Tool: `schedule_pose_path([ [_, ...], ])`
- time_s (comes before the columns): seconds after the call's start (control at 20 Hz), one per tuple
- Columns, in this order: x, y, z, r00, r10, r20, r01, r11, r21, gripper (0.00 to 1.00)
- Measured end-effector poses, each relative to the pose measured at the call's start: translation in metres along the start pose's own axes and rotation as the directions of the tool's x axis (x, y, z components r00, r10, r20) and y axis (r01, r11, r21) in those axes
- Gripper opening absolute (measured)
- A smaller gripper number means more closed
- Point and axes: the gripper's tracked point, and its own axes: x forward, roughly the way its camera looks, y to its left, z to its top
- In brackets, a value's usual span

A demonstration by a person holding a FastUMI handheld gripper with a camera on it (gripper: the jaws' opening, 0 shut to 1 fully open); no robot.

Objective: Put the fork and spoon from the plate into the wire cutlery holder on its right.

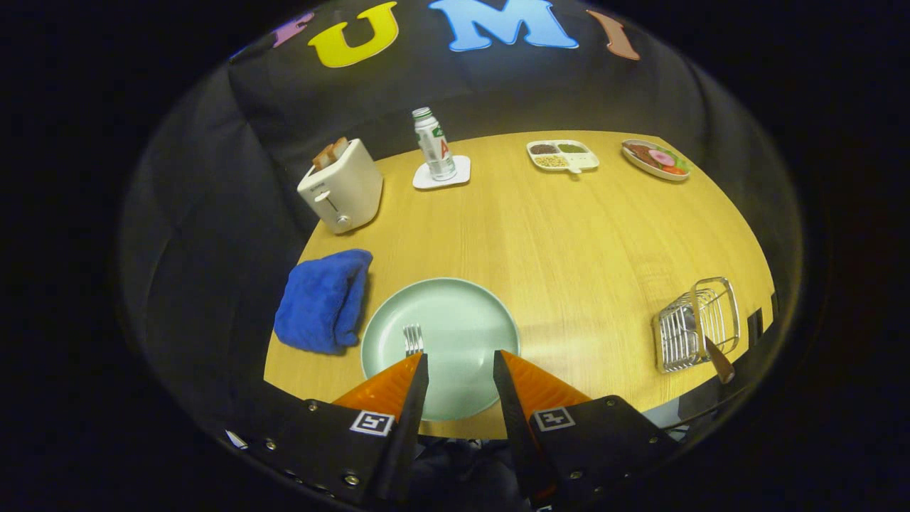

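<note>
You have one fork (413,339) on the plate (455,320), lying toward the plate's left side with its tines up and the handle hidden behind your left finger. One plate, pale green and round, sits at the near edge of the counter (569,242), and the fork is the single utensil you can see on it. One wire holder (697,325) stands well to the plate's right, near the counter's right edge, and one handle (718,359) already sticks out of it, slanting toward you; what utensil it belongs to you cannot tell.

Your gripper (461,364) has its two orange fingers (387,387) spread apart, with plate surface showing in the gap between them. They pinch nothing. The left fingertip sits just at the fork's lower end; whether it touches the fork you cannot tell.

Left of the plate, just beside it, is one folded blue cloth (323,299). Beyond that stands one white toaster (343,186) with bread in it. Farther back you have one bottle (434,144) on one white coaster (442,173), one divided tray (562,156) of food, and one oval dish (655,159) of food at the far right.
</note>
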Motion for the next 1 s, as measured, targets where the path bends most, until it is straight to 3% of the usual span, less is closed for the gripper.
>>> schedule_pose_path([
  [0.25, 0.023, 0.027, -0.023, 0.995, 0.042, -0.086, -0.051, 0.993, -0.105, 0.57],
  [0.65, 0.054, 0.044, -0.067, 0.974, 0.04, -0.222, -0.096, 0.964, -0.248, 0.57],
  [0.8, 0.063, 0.043, -0.079, 0.963, 0.027, -0.268, -0.098, 0.961, -0.257, 0.28],
  [1.0, 0.08, 0.044, -0.091, 0.947, 0.014, -0.321, -0.097, 0.965, -0.245, 0.28],
])
